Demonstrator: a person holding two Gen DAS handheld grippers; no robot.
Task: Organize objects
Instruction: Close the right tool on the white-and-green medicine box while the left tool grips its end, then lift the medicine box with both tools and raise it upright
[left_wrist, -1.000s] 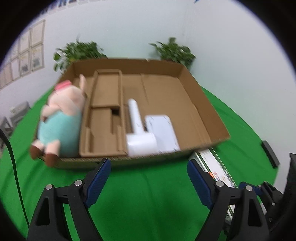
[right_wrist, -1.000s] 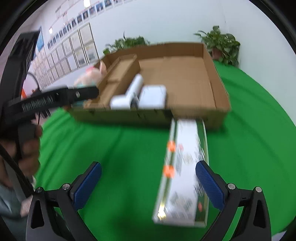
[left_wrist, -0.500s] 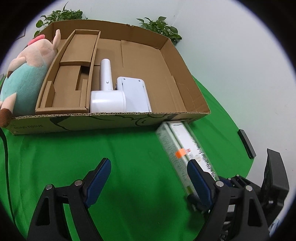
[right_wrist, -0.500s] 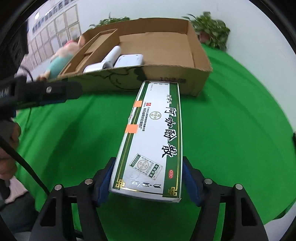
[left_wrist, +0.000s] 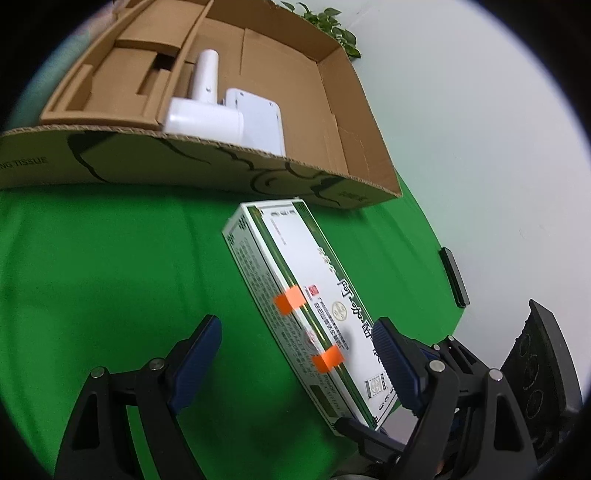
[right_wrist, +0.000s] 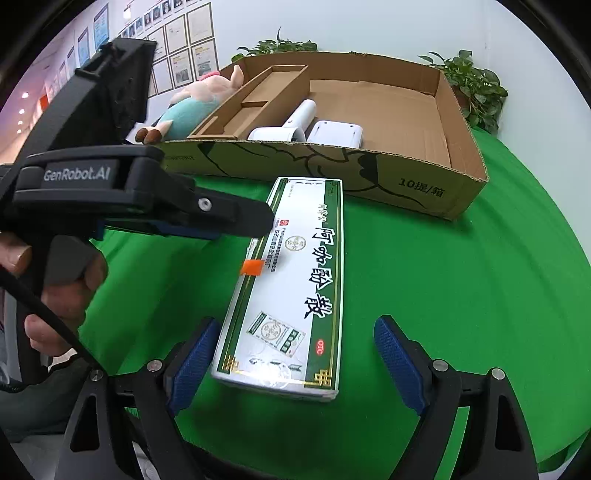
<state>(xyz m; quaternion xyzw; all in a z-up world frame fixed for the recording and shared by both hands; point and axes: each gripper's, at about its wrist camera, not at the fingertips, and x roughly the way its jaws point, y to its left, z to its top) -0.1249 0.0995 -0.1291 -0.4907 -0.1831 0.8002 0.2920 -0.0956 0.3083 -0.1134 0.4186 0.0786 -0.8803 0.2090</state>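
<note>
A long white and green medicine box (right_wrist: 291, 280) with orange stickers lies flat on the green table, just in front of the cardboard box (right_wrist: 424, 184). It also shows in the left wrist view (left_wrist: 306, 295). My right gripper (right_wrist: 295, 360) is open, its blue pads on either side of the box's near end without touching it. My left gripper (left_wrist: 299, 356) is open and hovers over the box's left side; the box lies under its right finger. A white hair dryer (left_wrist: 205, 110) and a white flat device (left_wrist: 258, 118) lie in the cardboard box.
A plush pig (right_wrist: 195, 103) leans against the cardboard box's left outer wall. A cardboard insert (left_wrist: 122, 74) fills the box's left part. A black remote (left_wrist: 454, 277) lies at the table's right edge. Potted plants (right_wrist: 476, 88) stand behind by the wall.
The right gripper was shut on the medicine box half a second ago and has opened; the box now lies on the table. The left gripper has moved closer, over the box.
</note>
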